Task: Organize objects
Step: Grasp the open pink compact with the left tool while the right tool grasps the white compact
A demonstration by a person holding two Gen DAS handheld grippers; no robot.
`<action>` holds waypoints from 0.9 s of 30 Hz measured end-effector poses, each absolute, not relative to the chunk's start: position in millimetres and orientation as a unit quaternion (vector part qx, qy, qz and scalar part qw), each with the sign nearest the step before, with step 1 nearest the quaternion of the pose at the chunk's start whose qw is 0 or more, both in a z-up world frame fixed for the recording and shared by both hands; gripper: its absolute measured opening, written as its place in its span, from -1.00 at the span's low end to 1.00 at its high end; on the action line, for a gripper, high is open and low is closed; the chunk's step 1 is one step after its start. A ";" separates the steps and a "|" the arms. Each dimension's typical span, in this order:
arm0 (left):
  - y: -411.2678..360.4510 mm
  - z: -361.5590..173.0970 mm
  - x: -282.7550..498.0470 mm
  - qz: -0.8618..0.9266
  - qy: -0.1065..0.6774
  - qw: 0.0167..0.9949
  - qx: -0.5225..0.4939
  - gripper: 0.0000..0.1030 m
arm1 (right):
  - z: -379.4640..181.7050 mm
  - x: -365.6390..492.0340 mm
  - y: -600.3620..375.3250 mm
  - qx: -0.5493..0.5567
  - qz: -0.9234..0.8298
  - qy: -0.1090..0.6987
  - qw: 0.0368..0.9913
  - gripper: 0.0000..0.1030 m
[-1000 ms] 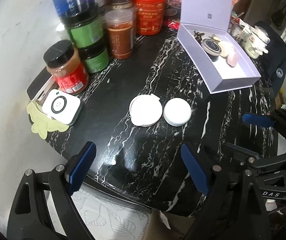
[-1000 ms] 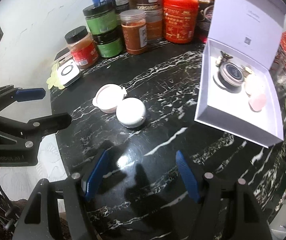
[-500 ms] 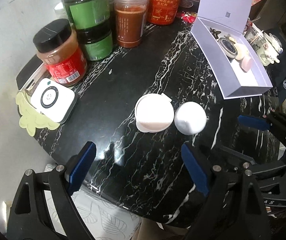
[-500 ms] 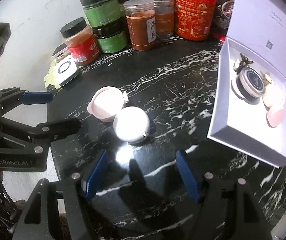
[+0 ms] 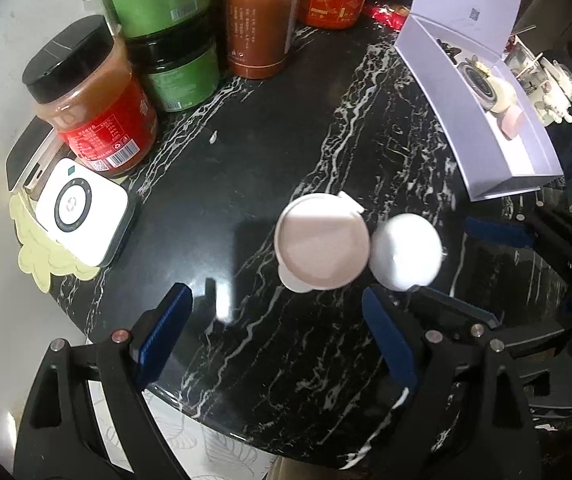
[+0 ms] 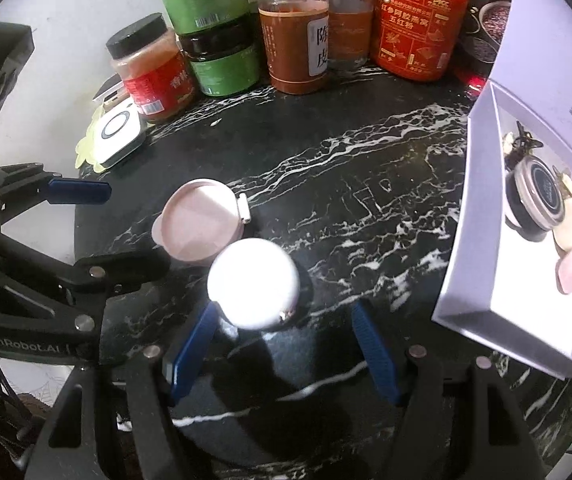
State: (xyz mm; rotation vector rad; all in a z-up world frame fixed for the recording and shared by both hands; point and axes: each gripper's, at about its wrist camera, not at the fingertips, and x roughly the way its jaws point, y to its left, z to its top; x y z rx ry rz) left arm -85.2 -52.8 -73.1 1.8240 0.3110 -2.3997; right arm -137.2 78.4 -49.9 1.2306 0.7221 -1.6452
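Black marble-veined worktop [image 5: 270, 152] carries everything, largest first: one open lilac gift box [image 6: 497, 280] at its right edge, lid raised, with one dark-lidded jar [image 6: 533, 200], one cream piece and one pink piece inside. Along the back stand six jars and tins that can be counted, among them one orange-red tin [image 6: 417, 20], two stacked green-labelled jars [image 5: 166, 32] and one black-capped red jar [image 5: 94, 100]. One white square gadget [image 5: 82, 216] lies at the left edge. Two round compacts sit touching mid-worktop: one pale pink compact [image 5: 321, 244] and one white compact [image 6: 254, 284]. Two claws hover: left claw [image 5: 274, 340] wide and empty, right claw [image 6: 282, 348] moderately spread and empty, the white compact just ahead of its tips.
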 end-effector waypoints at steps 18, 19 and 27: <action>-47.3 -92.2 -107.0 -0.781 0.103 0.021 0.615 0.68 | -62.5 -146.9 86.1 0.519 -0.663 0.279 0.461 -0.18; -46.1 -93.4 -108.9 -0.780 0.103 0.020 0.617 0.68 | -63.1 -148.2 88.8 0.521 -0.665 0.279 0.456 -0.18; -35.3 -102.3 -114.6 -0.781 0.084 0.008 0.619 0.68 | -55.2 -155.3 99.3 0.514 -0.674 0.266 0.458 -0.15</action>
